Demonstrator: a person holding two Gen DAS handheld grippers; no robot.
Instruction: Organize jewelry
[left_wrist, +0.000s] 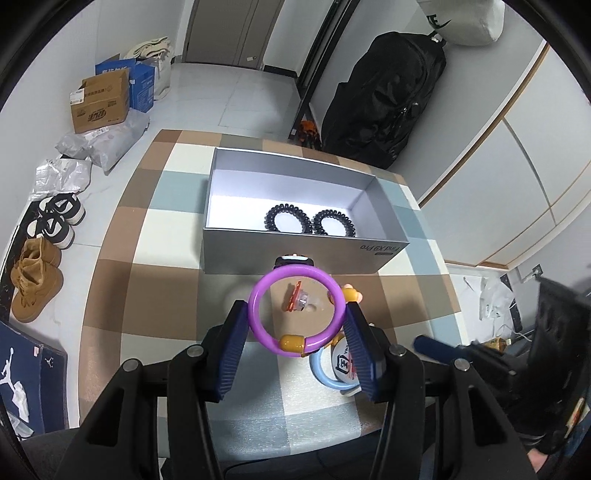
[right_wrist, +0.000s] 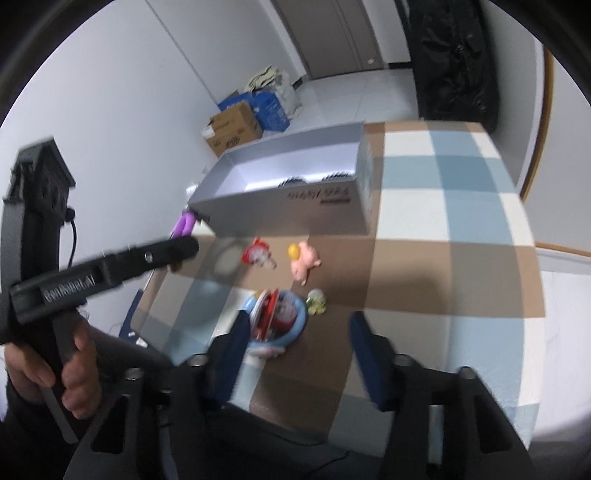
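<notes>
your left claw (left_wrist: 295, 325) grips the purple bracelet (left_wrist: 295, 310) just before the box (left_wrist: 295, 251); your right claw (right_wrist: 299, 325) hangs half open, empty.

Open right tongs (right_wrist: 295, 354) above blue bangle (right_wrist: 280, 325) on checked cloth (right_wrist: 461, 229)

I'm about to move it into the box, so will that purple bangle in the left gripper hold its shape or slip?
The purple bangle keeps a clean circle between the left gripper pads, so it is probably stiff. Its glossy, rounded rim may slip or pivot. It looks thin, likely light.
</notes>
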